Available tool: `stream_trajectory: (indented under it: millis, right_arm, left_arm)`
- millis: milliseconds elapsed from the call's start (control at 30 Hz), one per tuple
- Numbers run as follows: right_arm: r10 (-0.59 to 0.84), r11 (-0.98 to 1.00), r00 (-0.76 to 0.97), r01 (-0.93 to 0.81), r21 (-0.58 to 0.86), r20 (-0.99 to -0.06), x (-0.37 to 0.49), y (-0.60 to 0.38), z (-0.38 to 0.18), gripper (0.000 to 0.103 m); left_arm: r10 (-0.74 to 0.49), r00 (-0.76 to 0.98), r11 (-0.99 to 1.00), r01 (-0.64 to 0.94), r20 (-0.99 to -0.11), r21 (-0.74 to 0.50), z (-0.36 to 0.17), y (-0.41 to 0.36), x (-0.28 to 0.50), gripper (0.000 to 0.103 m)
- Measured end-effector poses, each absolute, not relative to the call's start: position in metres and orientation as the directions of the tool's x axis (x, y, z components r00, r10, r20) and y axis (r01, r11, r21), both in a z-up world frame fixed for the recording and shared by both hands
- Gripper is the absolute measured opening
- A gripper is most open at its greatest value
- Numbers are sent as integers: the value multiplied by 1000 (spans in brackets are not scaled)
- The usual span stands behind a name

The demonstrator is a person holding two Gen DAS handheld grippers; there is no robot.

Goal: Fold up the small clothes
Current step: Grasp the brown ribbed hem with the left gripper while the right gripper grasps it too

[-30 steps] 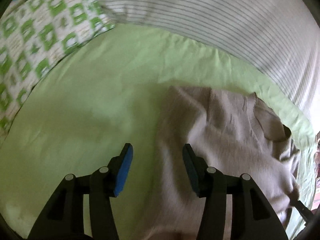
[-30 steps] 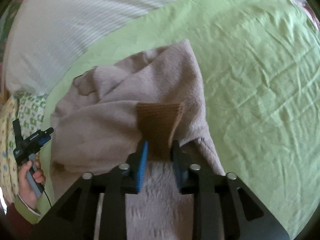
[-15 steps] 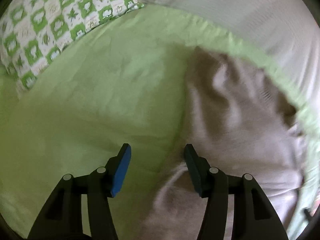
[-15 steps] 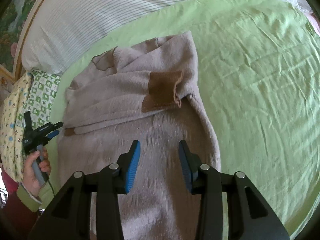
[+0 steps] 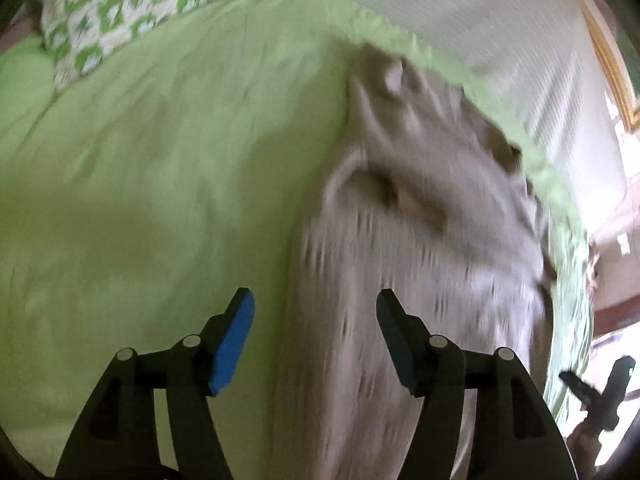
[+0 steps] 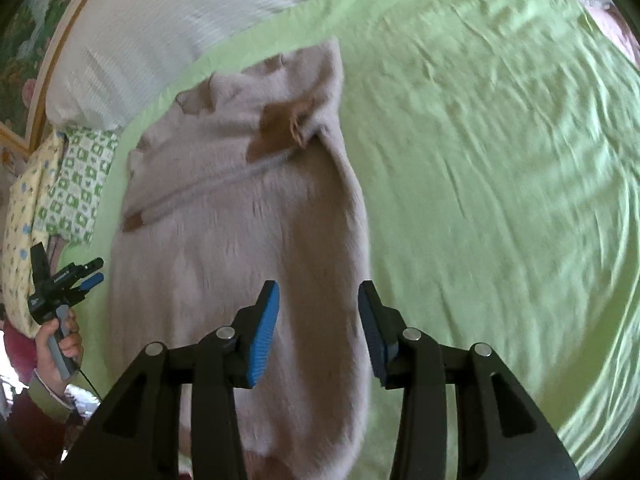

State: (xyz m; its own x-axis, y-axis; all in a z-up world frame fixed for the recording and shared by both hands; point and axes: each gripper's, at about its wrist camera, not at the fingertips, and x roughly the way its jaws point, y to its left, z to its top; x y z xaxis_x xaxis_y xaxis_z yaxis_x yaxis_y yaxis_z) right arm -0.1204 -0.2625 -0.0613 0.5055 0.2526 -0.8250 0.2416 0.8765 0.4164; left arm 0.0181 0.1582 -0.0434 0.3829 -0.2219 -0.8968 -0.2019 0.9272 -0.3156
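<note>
A beige sweater point(image 6: 240, 248) is lying on the green sheet point(image 6: 500, 160) of a bed, its brown-cuffed sleeve point(image 6: 280, 128) folded across the body, far ahead of both grippers. The right gripper point(image 6: 318, 320) is hovering above the sweater's right edge; its jaws have just been opening and are standing parted, with nothing pinched between the 2 blue pads. The left gripper point(image 5: 316, 336) is hovering over the sweater's point(image 5: 420, 240) left edge, the sheet point(image 5: 140, 180) lying under its left finger; its jaws have just been opening wider and are gripping nothing. A green-patterned pillow point(image 5: 132, 12) is lying well ahead and to the left of the left gripper. In the right wrist view, a hand point(image 6: 56, 344) is holding the left gripper's handle at far left.
</note>
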Motion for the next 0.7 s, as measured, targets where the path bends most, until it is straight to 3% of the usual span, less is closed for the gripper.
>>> stream_trajectory:
  millis: [333,700]
  right_arm:
    - [431,871,335,90,484,-838,-183,-233,-99,46]
    - [550,819,221,46,572,-806,-230,-208,-129,46]
  left_arm:
    - [-280,247,932,-161,-928,-324,-68,143,-101,70]
    - [-329,186,926,-128,-926,-355,-81,124,-158,85]
